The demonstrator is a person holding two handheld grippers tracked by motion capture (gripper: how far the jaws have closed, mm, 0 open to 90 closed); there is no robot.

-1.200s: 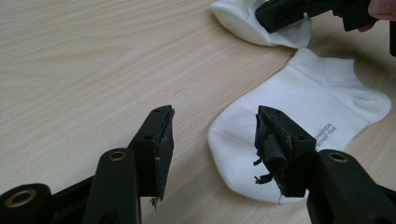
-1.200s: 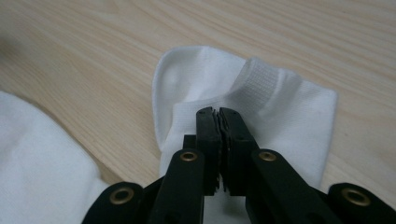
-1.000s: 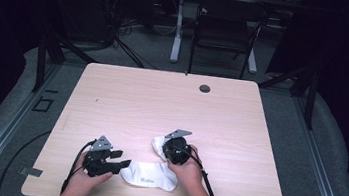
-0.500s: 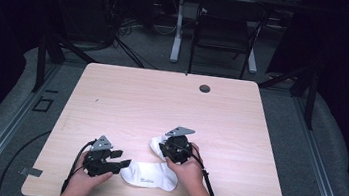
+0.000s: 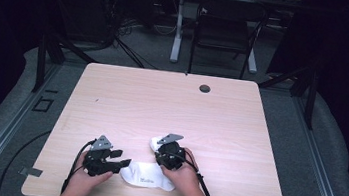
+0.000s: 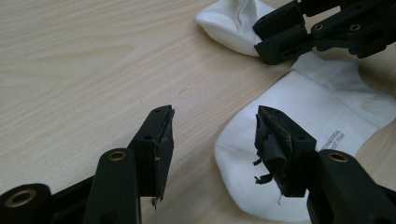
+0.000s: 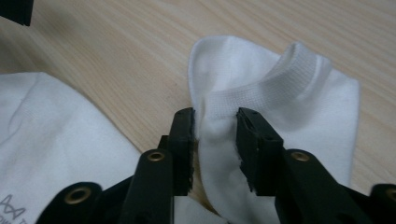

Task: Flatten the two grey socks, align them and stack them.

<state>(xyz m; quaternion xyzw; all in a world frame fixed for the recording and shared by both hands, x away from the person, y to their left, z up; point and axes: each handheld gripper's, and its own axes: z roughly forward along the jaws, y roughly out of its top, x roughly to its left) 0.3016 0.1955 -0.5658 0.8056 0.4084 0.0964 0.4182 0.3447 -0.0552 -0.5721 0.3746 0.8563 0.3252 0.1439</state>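
Note:
A white sock [image 5: 145, 176] lies flat near the table's front edge, its printed mark facing up. A second white piece with a ribbed cuff [image 7: 289, 79] lies just beyond it; I cannot tell whether it is a separate sock. My right gripper [image 7: 215, 135] is shut on a fold of cloth just below that cuff, and it also appears in the high view [image 5: 162, 147] and in the left gripper view [image 6: 303, 32]. My left gripper [image 6: 212, 135] stands open low over the table. Its right jaw is over the flat sock's [image 6: 327, 116] toe end. In the high view the left gripper [image 5: 124, 163] points right at the sock.
The light wooden table [image 5: 162, 101] stretches bare behind the grippers. A dark round grommet [image 5: 205, 88] sits near its far edge. A black chair [image 5: 226, 29] and desk legs stand on the floor beyond. Cables trail from both grippers toward the front edge.

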